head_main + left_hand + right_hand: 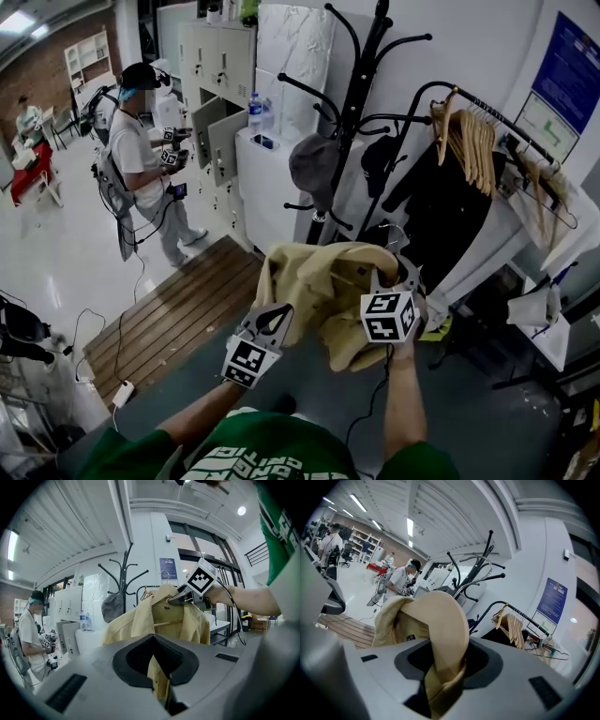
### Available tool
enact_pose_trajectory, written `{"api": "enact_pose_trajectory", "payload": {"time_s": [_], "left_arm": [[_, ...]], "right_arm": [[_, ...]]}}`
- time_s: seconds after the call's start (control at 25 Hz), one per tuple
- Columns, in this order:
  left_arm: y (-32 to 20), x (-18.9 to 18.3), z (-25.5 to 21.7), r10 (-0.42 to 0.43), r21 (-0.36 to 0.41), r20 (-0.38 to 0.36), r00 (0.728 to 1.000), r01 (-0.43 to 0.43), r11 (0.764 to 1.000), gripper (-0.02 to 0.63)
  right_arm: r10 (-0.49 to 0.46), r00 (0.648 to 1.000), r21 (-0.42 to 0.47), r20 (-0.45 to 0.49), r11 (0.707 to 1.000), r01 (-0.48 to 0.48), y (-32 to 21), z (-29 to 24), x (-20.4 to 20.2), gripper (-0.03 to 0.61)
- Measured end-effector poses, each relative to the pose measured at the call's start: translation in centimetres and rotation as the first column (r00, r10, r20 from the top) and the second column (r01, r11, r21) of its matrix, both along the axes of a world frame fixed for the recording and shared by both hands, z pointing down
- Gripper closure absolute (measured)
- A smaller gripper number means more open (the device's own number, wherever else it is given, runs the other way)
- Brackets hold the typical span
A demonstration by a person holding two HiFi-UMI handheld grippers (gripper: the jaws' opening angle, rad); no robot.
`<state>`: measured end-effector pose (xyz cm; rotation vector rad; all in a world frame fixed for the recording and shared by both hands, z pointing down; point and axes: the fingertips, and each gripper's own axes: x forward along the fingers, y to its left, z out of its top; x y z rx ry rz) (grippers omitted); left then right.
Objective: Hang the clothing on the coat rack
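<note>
A tan jacket (323, 291) on a wooden hanger hangs in the air between my two grippers, in front of the black coat rack (361, 103). My right gripper (398, 274) is shut on the jacket's collar end, where the fabric wraps the hanger (445, 620). My left gripper (274, 321) is lower and to the left, shut on a fold of the jacket's front (158, 677). In the left gripper view the jacket (159, 616) hangs open-fronted under the right gripper (187, 595). A grey hat (314, 164) sits on one of the rack's arms.
A garment rail (487, 117) with wooden hangers (469, 141) and a dark garment stands right of the rack. White cabinets (272, 178) with a water bottle (255, 112) are behind it. A person (141, 159) with grippers stands at the left by a wooden platform (178, 314).
</note>
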<state>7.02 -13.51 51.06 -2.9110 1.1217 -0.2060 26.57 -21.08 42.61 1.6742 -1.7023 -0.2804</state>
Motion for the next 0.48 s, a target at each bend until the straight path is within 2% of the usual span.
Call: {"api": "enact_pose_trajectory", "payload": {"time_s": [0.48], "left_arm": [[-2.1, 2.6, -0.8, 0.004, 0.012, -0.001, 1.0, -0.004, 1.0, 0.611]], "right_arm": [[-0.013, 1.0, -0.006, -0.012, 1.0, 0.013, -2.8, 0.1, 2.2, 0.413]]}}
